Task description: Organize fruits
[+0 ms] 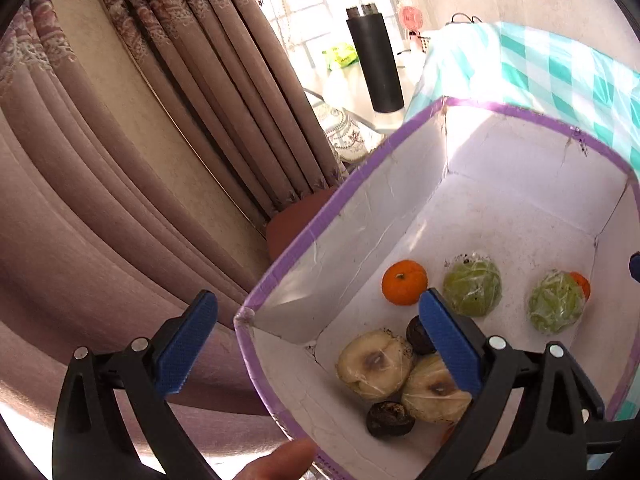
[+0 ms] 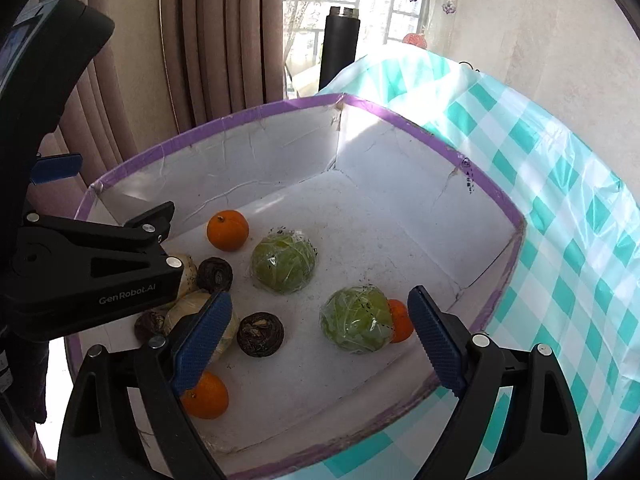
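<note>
Right wrist view shows round fruits lying inside the white box with purple rim (image 2: 420,128): oranges, wrapped green ones, dark ones. Both my hand-held grippers (image 2: 320,344) (image 1: 316,344) are wide, holding nothing. I cannot tell if more remain.

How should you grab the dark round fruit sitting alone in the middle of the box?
Probably from straight above, fingers closing across the widest part of the dark round fruit. It is round, sits free on the floor of the box, and has open space on both sides.
</note>
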